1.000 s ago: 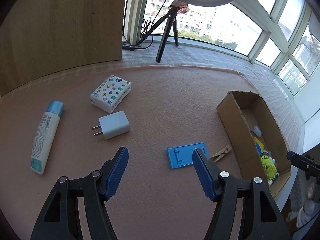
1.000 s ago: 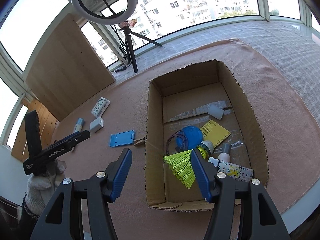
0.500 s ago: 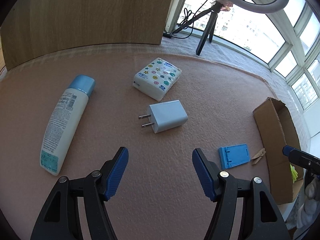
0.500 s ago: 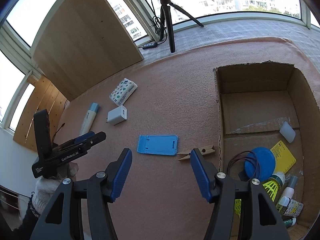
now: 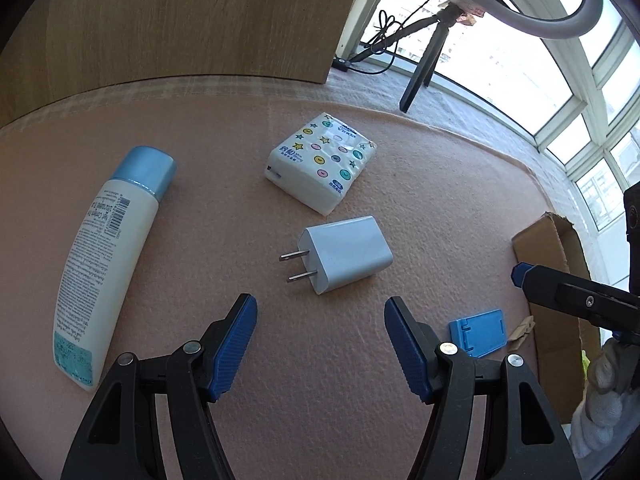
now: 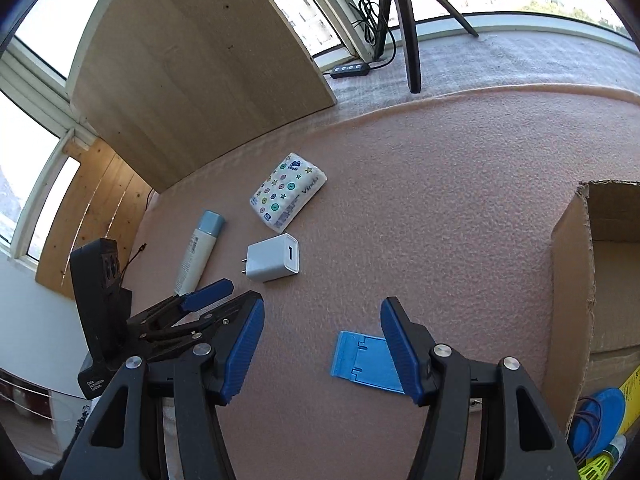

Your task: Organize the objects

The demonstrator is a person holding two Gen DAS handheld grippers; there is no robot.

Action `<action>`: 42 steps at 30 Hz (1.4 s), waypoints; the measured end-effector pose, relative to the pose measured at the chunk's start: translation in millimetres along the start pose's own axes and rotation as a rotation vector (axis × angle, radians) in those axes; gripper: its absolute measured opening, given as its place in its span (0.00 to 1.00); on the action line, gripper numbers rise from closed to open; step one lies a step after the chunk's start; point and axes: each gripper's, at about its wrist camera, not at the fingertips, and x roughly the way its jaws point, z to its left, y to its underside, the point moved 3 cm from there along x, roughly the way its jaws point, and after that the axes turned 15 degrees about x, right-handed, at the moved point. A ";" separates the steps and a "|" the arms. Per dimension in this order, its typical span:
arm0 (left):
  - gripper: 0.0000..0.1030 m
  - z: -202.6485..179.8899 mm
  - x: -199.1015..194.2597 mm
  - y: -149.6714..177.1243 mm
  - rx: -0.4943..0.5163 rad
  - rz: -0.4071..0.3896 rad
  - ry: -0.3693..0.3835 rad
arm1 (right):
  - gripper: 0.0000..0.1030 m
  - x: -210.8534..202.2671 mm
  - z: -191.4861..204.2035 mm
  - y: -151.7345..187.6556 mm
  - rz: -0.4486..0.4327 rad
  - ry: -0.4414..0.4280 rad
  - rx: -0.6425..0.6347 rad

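On the pink mat lie a white charger [image 5: 340, 254] [image 6: 274, 262], a patterned tissue pack [image 5: 322, 166] [image 6: 288, 190], a white bottle with a blue cap [image 5: 108, 248] [image 6: 200, 252] and a blue phone stand [image 5: 478, 332] [image 6: 364, 360]. My left gripper [image 5: 320, 302] hovers open just short of the charger, its prongs facing left. My right gripper [image 6: 322, 304] is open over the mat; its right finger covers part of the phone stand. The cardboard box [image 5: 552, 248] [image 6: 592, 280] stands to the right. Nothing sits between either pair of fingers.
A wooden clothespin [image 5: 520, 330] lies beside the phone stand by the box. Inside the box are a blue disc [image 6: 596, 412], a yellow card and a shuttlecock. A wooden board [image 5: 180, 20] and a ring-light tripod [image 5: 424, 64] stand behind the mat.
My left gripper has swung left and down, from the phone stand toward the charger. My right gripper has left the box and moved left over the mat to the phone stand.
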 end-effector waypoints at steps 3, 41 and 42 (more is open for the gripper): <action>0.67 3.7 4.5 -2.1 -0.014 -0.012 0.010 | 0.54 16.2 9.7 -5.5 0.016 -0.011 -0.020; 0.35 -10.7 -9.5 -0.9 0.074 -0.077 -0.001 | 0.18 71.1 34.0 -8.5 0.129 -0.045 -0.049; 0.35 -12.9 -12.5 -1.0 0.081 -0.082 -0.001 | 0.18 69.0 33.6 -7.1 0.128 -0.044 -0.052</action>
